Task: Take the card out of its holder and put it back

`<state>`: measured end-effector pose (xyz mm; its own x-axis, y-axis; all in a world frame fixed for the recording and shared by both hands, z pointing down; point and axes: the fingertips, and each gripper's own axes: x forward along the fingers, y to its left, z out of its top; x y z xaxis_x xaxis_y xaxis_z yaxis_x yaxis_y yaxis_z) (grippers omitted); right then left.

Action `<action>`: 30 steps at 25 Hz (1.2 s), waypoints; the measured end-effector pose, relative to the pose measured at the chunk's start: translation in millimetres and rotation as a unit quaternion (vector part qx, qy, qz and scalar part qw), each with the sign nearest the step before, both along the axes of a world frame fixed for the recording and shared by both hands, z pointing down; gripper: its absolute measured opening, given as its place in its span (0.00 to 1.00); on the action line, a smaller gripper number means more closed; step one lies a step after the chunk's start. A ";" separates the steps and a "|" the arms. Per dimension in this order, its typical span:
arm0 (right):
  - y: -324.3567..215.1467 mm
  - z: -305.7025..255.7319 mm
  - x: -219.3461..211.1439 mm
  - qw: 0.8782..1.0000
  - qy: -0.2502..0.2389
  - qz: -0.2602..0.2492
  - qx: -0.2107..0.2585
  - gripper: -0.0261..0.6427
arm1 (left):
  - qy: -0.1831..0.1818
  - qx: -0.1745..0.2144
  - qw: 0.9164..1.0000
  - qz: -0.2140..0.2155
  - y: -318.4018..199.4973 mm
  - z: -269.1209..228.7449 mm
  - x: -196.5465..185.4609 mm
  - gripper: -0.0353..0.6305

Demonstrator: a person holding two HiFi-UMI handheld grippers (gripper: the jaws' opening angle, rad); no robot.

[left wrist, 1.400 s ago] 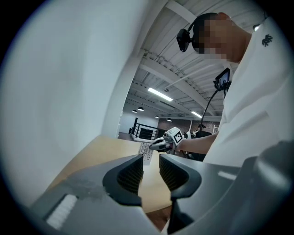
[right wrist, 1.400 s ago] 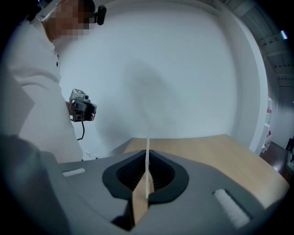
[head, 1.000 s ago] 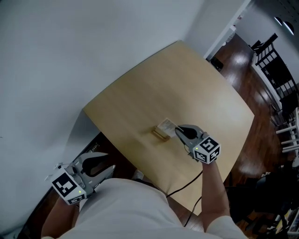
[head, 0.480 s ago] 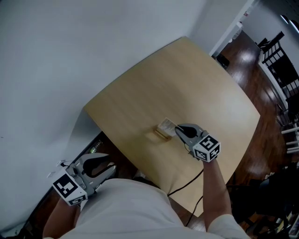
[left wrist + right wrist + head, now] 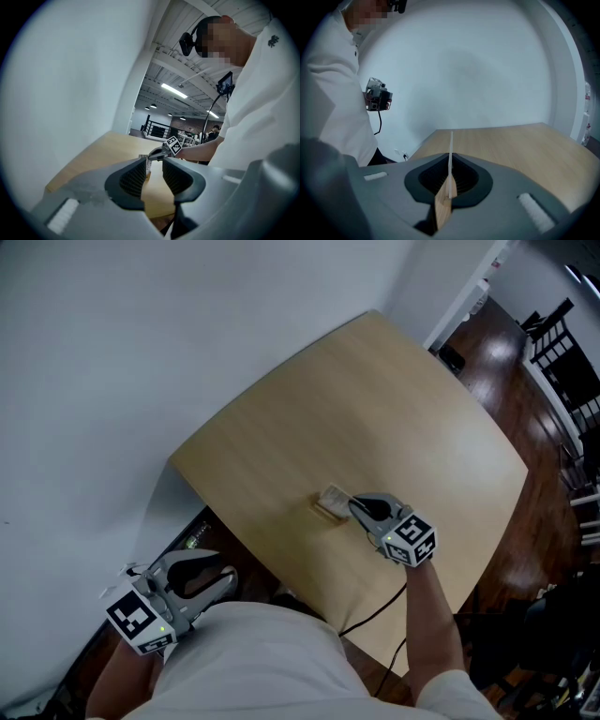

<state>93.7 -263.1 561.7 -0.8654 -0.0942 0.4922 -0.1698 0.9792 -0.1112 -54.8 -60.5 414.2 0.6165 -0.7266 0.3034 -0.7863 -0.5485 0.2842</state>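
Observation:
A pale card (image 5: 335,495) stands in a small wooden holder (image 5: 325,510) near the front edge of the light wooden table (image 5: 375,409). My right gripper (image 5: 356,507) is shut on the card's right side. In the right gripper view the card (image 5: 450,159) runs edge-on between the pads, with the holder (image 5: 443,208) under it. My left gripper (image 5: 220,577) hangs off the table at the lower left beside the person's white shirt, open and holding nothing. In the left gripper view its jaws (image 5: 154,176) frame the far card (image 5: 147,161).
A white wall borders the table's left and far sides. Dark wood floor and black chairs (image 5: 562,352) lie to the right. A black cable (image 5: 375,615) trails from the right arm across the table's front edge. Some items sit on the floor under the left edge (image 5: 192,538).
The right gripper stays shut on the card at the holder, with only a slight shift. The left gripper stays low at the left.

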 end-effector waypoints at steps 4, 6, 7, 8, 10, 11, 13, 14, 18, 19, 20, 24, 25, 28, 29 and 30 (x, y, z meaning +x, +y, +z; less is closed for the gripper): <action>-0.1 14.0 -0.1 1.000 0.003 -0.003 -0.007 0.07 | -0.006 -0.007 1.000 0.001 -1.7 -0.1 0.4 0.23; 0.3 18.5 -0.2 1.000 0.004 -0.003 -0.011 0.07 | -0.008 -0.011 1.000 0.002 -1.7 -0.7 1.5 0.23; 0.0 19.3 0.2 1.000 0.002 -0.001 -0.014 0.07 | -0.009 -0.013 1.000 0.003 -1.3 -0.9 2.3 0.23; -0.6 19.6 0.7 1.000 -0.002 0.001 -0.016 0.07 | -0.009 -0.014 1.000 0.003 -0.8 -1.0 3.0 0.23; -1.4 19.4 1.0 1.000 -0.007 0.004 -0.019 0.07 | -0.010 -0.019 1.000 0.002 0.2 -0.6 3.9 0.23; -1.7 19.2 0.7 1.000 -0.009 0.005 -0.019 0.07 | -0.010 -0.021 1.000 0.001 0.7 -0.4 4.2 0.23; -2.4 18.9 0.2 1.000 -0.012 0.012 -0.017 0.07 | -0.010 -0.026 1.000 -0.003 2.1 0.5 4.6 0.23; -2.6 19.1 0.4 1.000 -0.015 0.016 -0.017 0.08 | -0.010 -0.029 1.000 -0.005 3.0 1.5 4.7 0.23; -5.5 14.6 2.9 0.998 -0.039 0.046 -0.017 0.24 | -0.010 -0.043 0.999 -0.018 8.6 8.6 0.1 0.23; -5.7 11.3 4.4 0.997 -0.044 0.056 -0.013 0.26 | -0.010 -0.047 0.999 -0.020 10.9 10.5 -1.7 0.23; -5.6 6.8 6.6 0.997 -0.047 0.067 -0.005 0.29 | -0.009 -0.050 0.999 -0.020 13.5 12.2 -3.3 0.23; -0.7 -20.0 25.6 0.987 -0.059 0.147 0.028 0.35 | -0.011 -0.058 0.998 0.009 23.8 20.5 -7.5 0.23; 5.8 -25.9 34.1 0.983 -0.062 0.171 0.030 0.35 | -0.011 -0.059 0.998 0.023 27.8 22.0 -5.3 0.23; 45.7 -33.4 62.8 0.974 -0.057 0.217 0.020 0.38 | -0.006 -0.051 0.997 0.063 44.5 22.1 9.4 0.23; 63.7 -32.5 70.0 0.972 -0.049 0.228 0.019 0.38 | -0.006 -0.045 0.996 0.076 50.8 22.6 11.7 0.23; 83.5 -31.4 74.7 0.970 -0.040 0.240 0.020 0.38 | -0.006 -0.039 0.995 0.088 57.7 22.9 10.8 0.23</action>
<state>168.4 -179.6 530.4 -0.7527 -0.5133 0.4123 -0.5995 0.7932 -0.1071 -43.9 -2.8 437.1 0.7278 -0.5822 0.3625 -0.6840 -0.6544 0.3224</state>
